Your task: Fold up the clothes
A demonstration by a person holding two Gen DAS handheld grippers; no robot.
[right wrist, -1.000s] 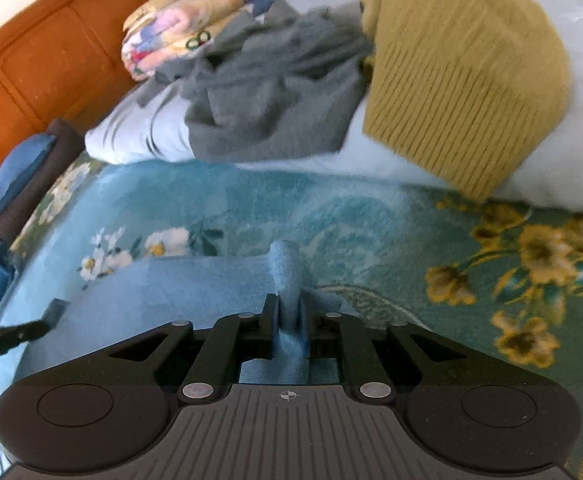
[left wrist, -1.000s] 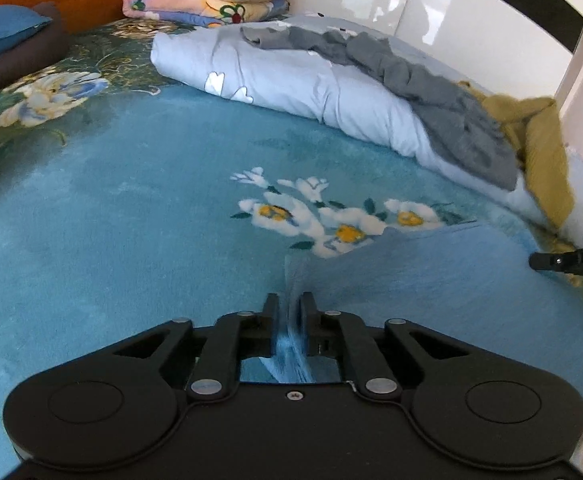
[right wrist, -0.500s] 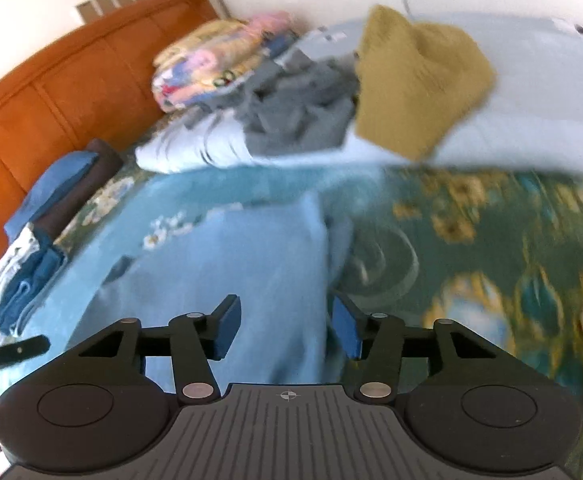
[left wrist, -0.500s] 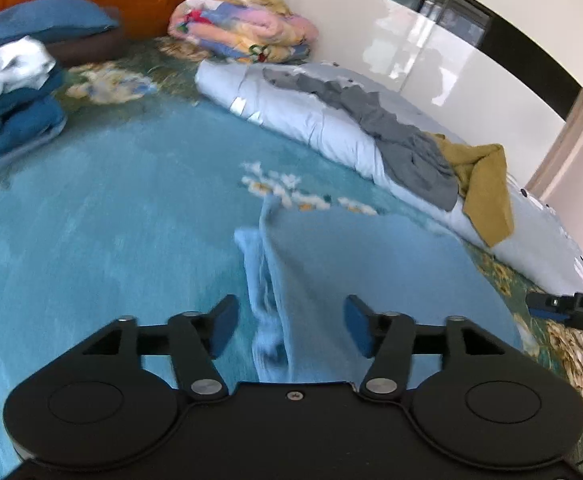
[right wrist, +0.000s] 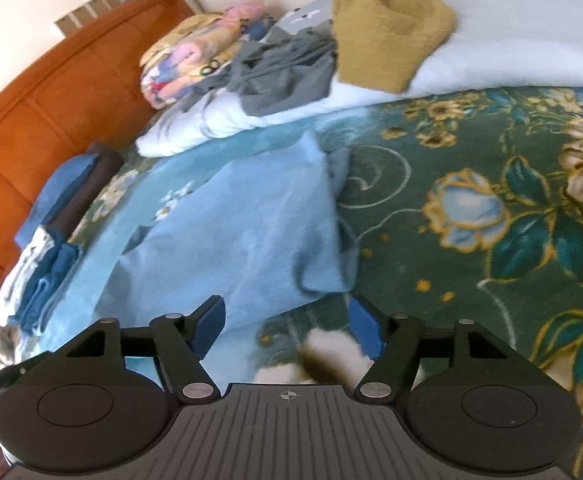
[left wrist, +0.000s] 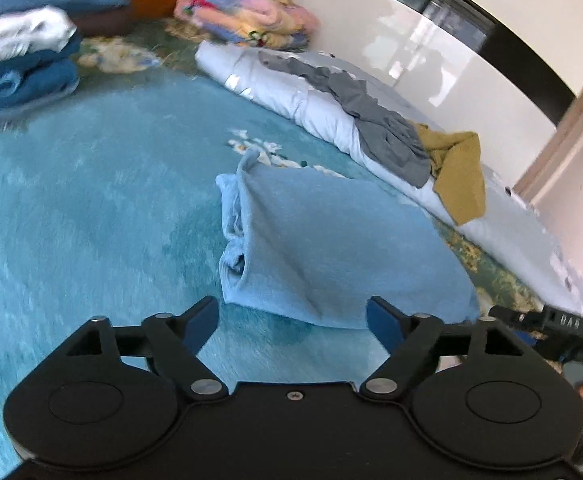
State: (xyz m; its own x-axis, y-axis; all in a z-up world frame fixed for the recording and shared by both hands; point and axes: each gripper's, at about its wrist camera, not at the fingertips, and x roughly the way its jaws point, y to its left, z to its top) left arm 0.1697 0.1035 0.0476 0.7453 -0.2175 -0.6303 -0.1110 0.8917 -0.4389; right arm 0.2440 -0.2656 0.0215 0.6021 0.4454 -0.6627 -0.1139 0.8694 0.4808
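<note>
In the left wrist view, the left gripper had just been opening, jaws wide and empty, the light blue garment lying folded on the bed just ahead. In the right wrist view, the right gripper had likewise been opening, nothing between its jaws, the garment's near edge just beyond them.

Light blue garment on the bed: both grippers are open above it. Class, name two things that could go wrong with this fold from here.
1. The light blue garment lies with a bunched, rolled left edge; pressing on without smoothing it may leave the fold lopsided.
2. The left gripper and right gripper, jaws just opened and holding nothing, hang close over the near hem; a careless move could snag it and undo the fold.
</note>
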